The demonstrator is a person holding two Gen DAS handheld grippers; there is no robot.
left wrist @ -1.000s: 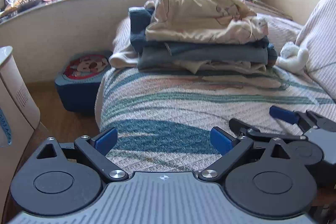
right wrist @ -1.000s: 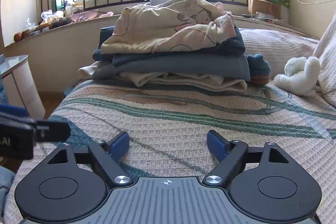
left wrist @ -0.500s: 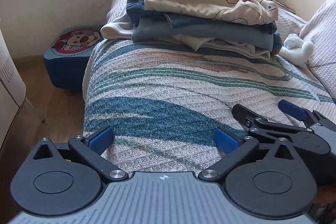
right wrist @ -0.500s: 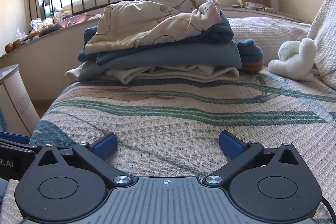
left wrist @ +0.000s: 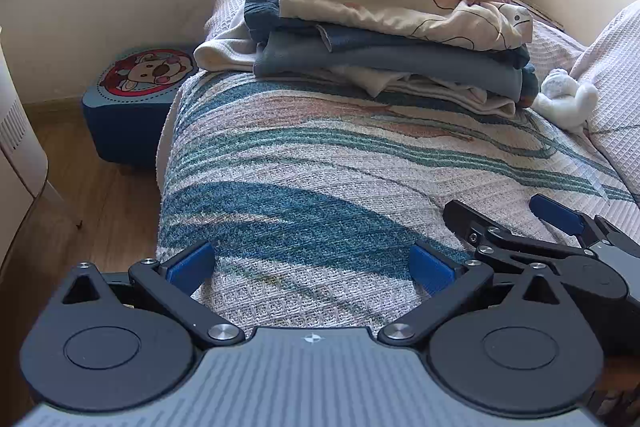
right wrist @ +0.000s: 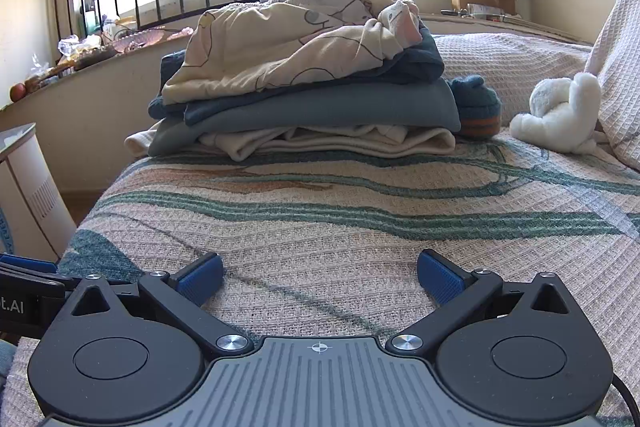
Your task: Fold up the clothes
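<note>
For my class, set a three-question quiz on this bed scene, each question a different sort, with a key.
1. True or false: the cream garment lies on top of the clothes pile.
2. Which toy lies on the bed to the right of the pile? A. white plush B. red ball C. wooden train
3. Fill in: both the left gripper and the right gripper are ____, with nothing between their fingers.

Key
1. True
2. A
3. open
</note>
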